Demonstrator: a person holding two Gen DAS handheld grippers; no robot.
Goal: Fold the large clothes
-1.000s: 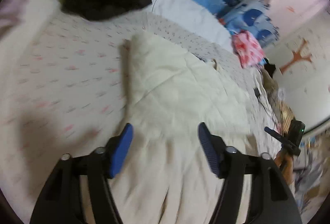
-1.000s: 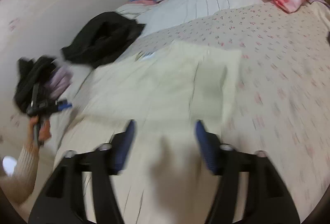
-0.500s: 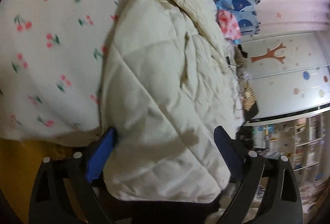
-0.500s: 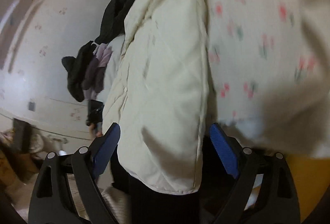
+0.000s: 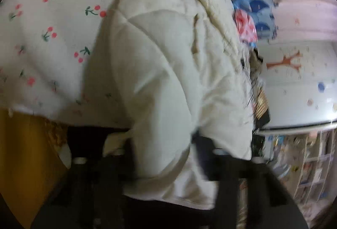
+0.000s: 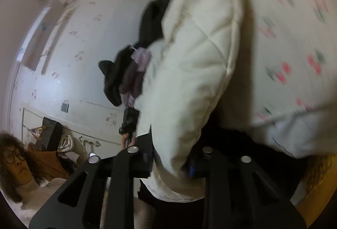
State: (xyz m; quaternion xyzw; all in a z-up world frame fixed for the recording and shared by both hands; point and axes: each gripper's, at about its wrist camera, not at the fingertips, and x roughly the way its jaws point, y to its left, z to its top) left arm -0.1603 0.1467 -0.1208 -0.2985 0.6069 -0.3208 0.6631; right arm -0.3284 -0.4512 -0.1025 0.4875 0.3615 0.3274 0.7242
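Observation:
A cream quilted jacket [image 5: 160, 73] lies on the cherry-print bed sheet [image 5: 48, 24], its lower hem hanging over the bed's near edge. My left gripper [image 5: 162, 148] is shut on the hem, the fabric bunched between its fingers. In the right wrist view the same jacket [image 6: 195, 73] fills the middle, and my right gripper [image 6: 170, 165] is shut on its hem at the other corner. Both pairs of blue pads are mostly hidden by the fabric.
Dark clothes [image 6: 126, 73] are piled at the bed's far side. A pink checked bundle [image 5: 246, 26] and blue whale pillows [image 5: 252, 3] lie near the headboard. A person's face [image 6: 14, 165] shows low left. The bed's yellow side [image 5: 23, 161] is below the sheet.
Both grippers went from open around the jacket's hem to closed on it. Both views have moved closer to the hem at the bed's edge.

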